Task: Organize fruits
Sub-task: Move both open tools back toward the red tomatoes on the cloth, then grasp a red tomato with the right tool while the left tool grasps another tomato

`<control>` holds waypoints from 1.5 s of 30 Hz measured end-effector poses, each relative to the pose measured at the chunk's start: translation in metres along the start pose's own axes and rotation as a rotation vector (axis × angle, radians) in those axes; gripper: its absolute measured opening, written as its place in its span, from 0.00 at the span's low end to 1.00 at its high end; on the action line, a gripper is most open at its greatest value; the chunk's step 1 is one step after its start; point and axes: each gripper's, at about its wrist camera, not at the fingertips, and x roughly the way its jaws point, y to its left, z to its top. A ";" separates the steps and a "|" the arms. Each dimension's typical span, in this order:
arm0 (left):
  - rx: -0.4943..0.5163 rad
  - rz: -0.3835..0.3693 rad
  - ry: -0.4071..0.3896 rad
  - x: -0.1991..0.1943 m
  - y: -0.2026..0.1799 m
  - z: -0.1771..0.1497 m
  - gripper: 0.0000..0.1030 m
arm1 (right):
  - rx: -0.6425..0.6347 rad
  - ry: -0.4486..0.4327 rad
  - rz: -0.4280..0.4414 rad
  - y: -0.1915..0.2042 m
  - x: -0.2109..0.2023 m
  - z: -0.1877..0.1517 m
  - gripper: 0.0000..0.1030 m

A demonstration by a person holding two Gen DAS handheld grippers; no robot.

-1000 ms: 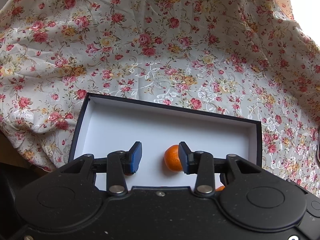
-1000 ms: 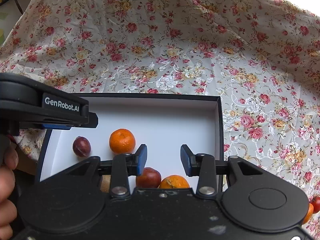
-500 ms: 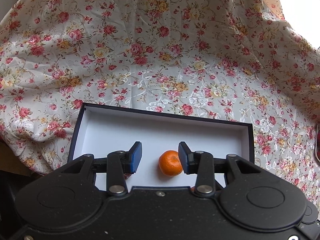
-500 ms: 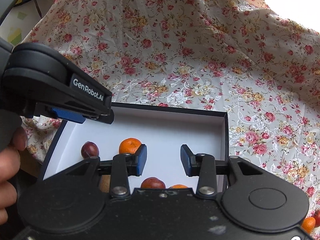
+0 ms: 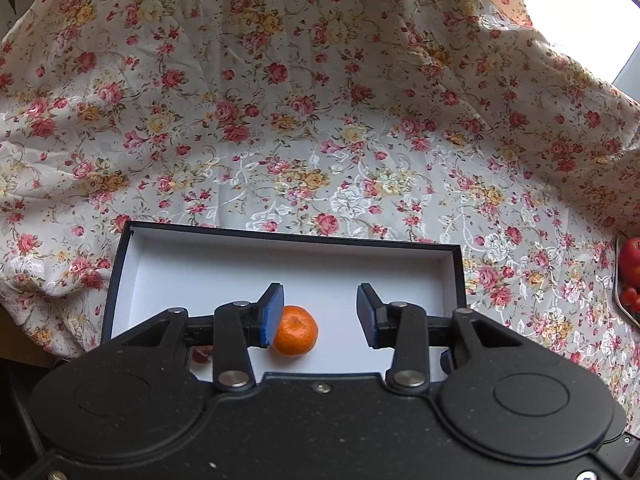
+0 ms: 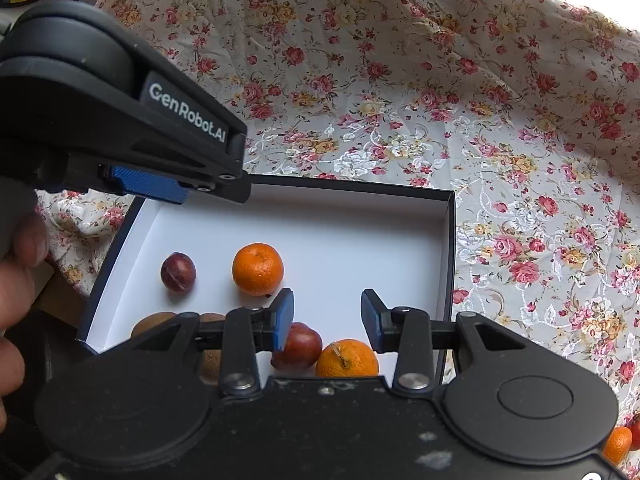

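Observation:
A black box with a white inside (image 5: 440, 264) (image 6: 360, 224) lies on the flowered cloth. In the right wrist view it holds a tangerine (image 6: 258, 269), a dark plum (image 6: 178, 271), a red plum (image 6: 300, 346), a second tangerine (image 6: 346, 358) and brown kiwis (image 6: 154, 322). My left gripper (image 5: 320, 316) is open and empty above the box; the tangerine (image 5: 296, 336) lies below, by its left finger. It also shows from the side in the right wrist view (image 6: 168, 188). My right gripper (image 6: 327, 326) is open and empty above the box's near end.
A tray with red fruit (image 5: 630, 276) lies on the cloth at the far right. More fruit (image 6: 618, 444) lies at the lower right. The cloth (image 5: 320, 120) rises in folds behind the box. A hand (image 6: 16, 280) holds the left gripper.
Both grippers have lifted and drawn back from the box, still open. The left one has swung right, so the tangerine now sits by its left finger.

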 end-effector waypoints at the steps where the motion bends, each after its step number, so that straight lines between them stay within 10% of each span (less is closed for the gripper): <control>1: 0.008 0.000 0.000 0.000 -0.004 0.000 0.47 | 0.001 -0.003 0.000 -0.002 -0.002 0.000 0.39; 25: 0.327 -0.174 0.142 0.025 -0.165 -0.044 0.47 | 0.302 -0.082 -0.219 -0.179 -0.089 -0.047 0.40; 45: 0.311 -0.145 0.299 0.065 -0.180 -0.071 0.47 | 0.599 0.189 -0.330 -0.258 -0.072 -0.098 0.41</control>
